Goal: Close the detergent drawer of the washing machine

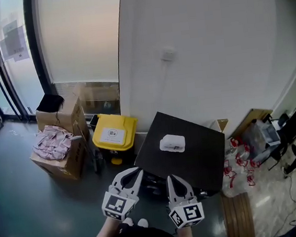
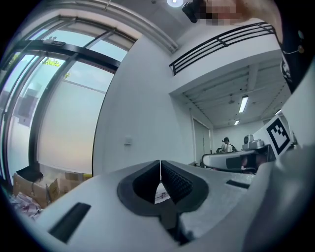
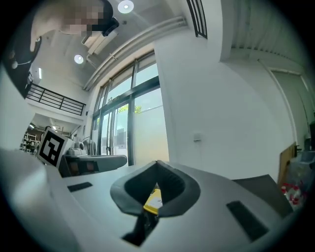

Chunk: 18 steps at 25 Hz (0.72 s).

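Left tongs [image 1: 138, 171] and right tongs [image 1: 171, 180] were both pressed together, empty, level, just before the black-topped unit [image 1: 194, 160]. Its front was hidden, so the drawer couldn't be seen. Yellow bin [image 1: 114, 132] stood beside it.

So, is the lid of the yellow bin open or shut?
Shut: the yellow bin's lid lies flat on top, its white label facing up.
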### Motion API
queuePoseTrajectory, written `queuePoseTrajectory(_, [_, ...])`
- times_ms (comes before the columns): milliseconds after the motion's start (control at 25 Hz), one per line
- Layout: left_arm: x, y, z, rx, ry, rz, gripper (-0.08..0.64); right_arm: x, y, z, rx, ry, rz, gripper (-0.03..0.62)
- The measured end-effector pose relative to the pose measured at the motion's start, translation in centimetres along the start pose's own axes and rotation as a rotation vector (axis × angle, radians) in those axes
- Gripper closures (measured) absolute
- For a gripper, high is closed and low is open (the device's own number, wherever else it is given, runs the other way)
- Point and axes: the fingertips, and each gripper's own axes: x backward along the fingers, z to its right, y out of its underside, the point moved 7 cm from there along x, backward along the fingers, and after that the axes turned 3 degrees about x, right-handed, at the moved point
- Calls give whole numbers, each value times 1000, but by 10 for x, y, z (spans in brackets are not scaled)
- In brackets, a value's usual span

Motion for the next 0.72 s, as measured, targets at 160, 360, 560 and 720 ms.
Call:
queuePoseTrajectory(160, [-1,-7,-10,16,2,29,549,-5,-4,-2,26,10,24,591])
queuePoseTrajectory(360, [-7,-9,-12,41,12,27,549,-5,-6,-5,31,23,19,591])
queuePoseTrajectory(560, [-11,-9,-12,27,29,25,549,-12,-6,-4,29,33,6,591])
queuePoseTrajectory(720, [-13,-9,-14,24,30,26,549,-15,-4,-4,42,37,-4,591])
